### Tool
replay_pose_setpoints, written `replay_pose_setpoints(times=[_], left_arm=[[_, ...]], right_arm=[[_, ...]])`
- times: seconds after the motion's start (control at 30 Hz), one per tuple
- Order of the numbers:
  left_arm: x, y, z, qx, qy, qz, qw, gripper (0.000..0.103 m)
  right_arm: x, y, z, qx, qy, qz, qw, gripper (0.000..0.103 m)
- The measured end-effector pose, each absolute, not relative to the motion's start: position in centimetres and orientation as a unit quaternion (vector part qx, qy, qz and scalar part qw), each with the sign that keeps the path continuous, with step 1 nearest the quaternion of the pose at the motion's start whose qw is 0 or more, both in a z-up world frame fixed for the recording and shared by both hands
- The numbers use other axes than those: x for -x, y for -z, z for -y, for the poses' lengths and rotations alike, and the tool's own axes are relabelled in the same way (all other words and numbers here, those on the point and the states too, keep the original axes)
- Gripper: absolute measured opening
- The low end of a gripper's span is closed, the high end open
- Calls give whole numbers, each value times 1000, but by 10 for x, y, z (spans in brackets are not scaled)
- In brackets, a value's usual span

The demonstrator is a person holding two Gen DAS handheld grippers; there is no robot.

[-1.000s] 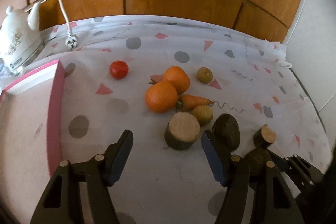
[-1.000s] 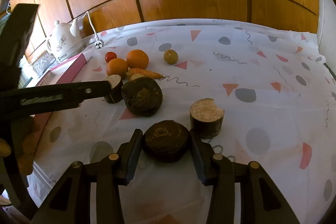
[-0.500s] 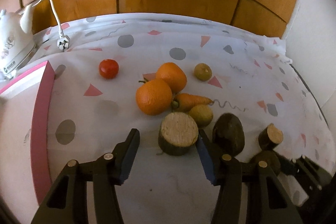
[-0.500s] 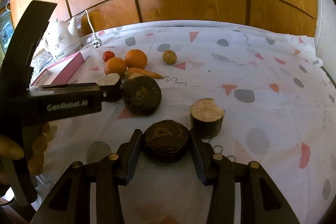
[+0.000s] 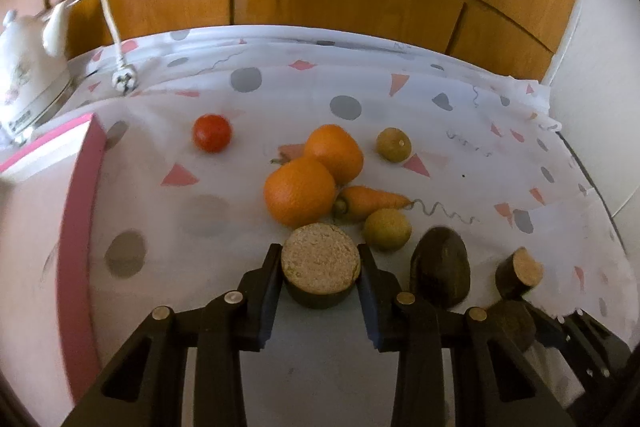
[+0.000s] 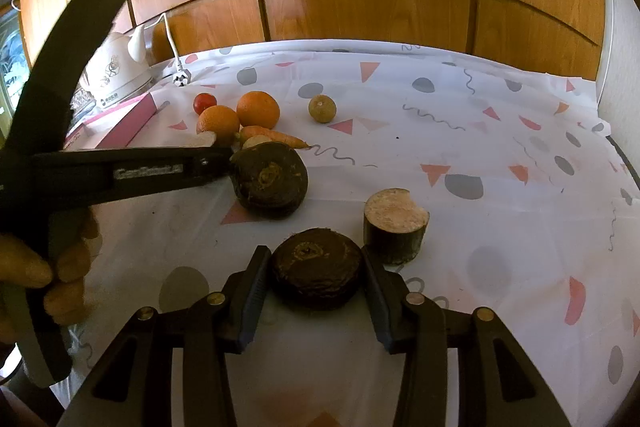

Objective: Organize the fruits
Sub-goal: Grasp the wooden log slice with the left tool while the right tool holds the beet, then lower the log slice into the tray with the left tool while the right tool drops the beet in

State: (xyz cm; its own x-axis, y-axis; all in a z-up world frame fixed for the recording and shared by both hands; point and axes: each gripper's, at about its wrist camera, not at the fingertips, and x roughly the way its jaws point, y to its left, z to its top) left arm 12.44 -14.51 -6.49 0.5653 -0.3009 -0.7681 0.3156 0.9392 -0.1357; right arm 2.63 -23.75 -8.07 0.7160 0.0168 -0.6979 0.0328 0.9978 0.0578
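Dark-skinned root chunk (image 5: 320, 265), pale cut face

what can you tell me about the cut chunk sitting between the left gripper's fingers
The cut chunk is a short, stubby cylinder with dark brown-black skin and a pale tan, grainy cut face turned upward. It stands upright on the patterned tablecloth, just in front of the nearer orange and beside a small yellow-green fruit. The left gripper brackets it, one blue-padded finger at each side and seemingly touching; whether it is squeezed tight cannot be told.
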Motion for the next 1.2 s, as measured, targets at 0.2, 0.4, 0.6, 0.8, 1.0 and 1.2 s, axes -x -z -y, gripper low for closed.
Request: replay_pose_setpoints(times=[0.2,0.4,0.6,0.8,1.0,1.2], left_arm=[[-103,70,139,-22,154,-414,897,35],[-103,74,142,-31,151,-412,898,35],[-102,71,142,-30,151,-411,898,35],[-85,54,126,-24,153,-413,898,35],[-65,22,66,13,110,-390,914,35],[-65,18,-2,37,23,-392,919,35]], right_arm=[[-26,80,236,-30,5,-380,925,46],[-29,79,233,-18,13,-387,922,47],[-28,79,231,-10,17,-383,924,46],[-28,79,228,0,22,-383,924,46],[-29,70,222,7,29,-394,919,45],[-28,33,181,14,-40,-367,929,45]])
